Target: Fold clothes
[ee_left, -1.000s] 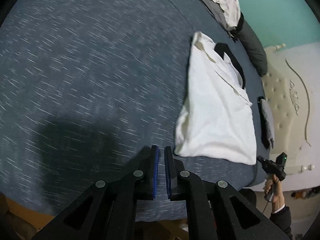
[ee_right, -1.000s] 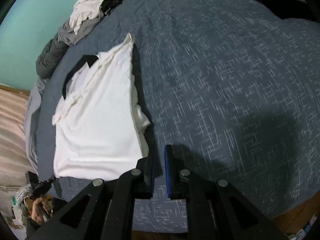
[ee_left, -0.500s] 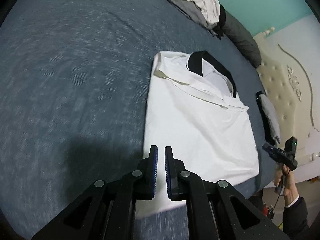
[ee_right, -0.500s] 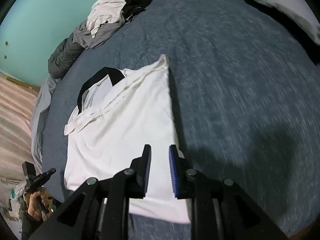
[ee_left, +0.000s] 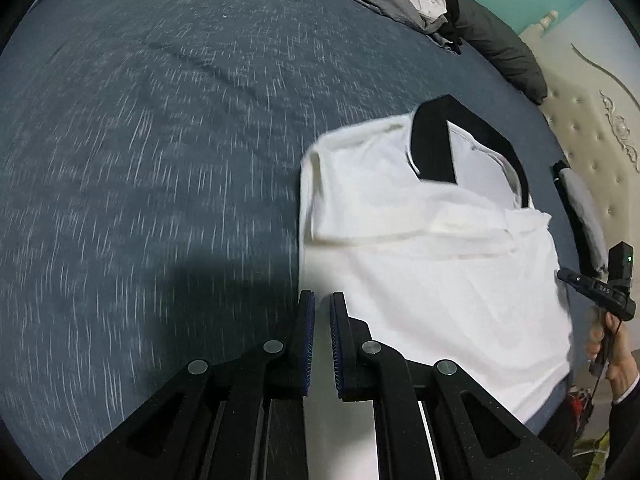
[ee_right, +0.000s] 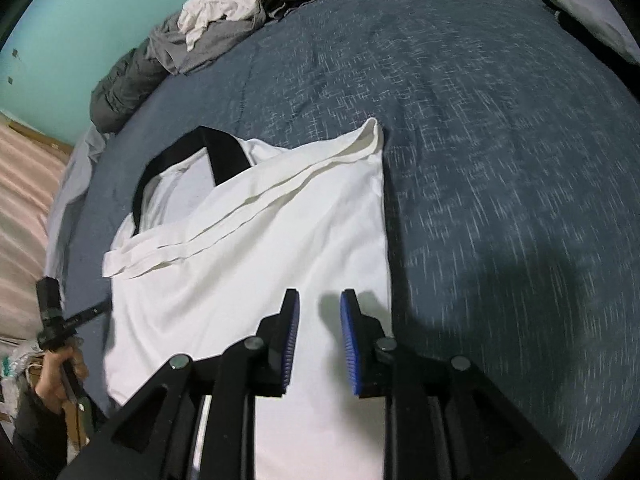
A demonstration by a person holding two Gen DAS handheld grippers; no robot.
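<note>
1. In the last second I have brought both grippers from the bare blanket over the near edge of the white shirt.
2. My right gripper has opened wider; its jaws hold nothing.
3. My left gripper stays almost closed, also with nothing in it.
4. The shirt lies flat, sleeves folded in, so I judge the next fold starts at this hem.

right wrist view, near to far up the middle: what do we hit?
right gripper → white shirt → black collar → blue bedspread → gray jacket → clothes pile → teal wall
</note>
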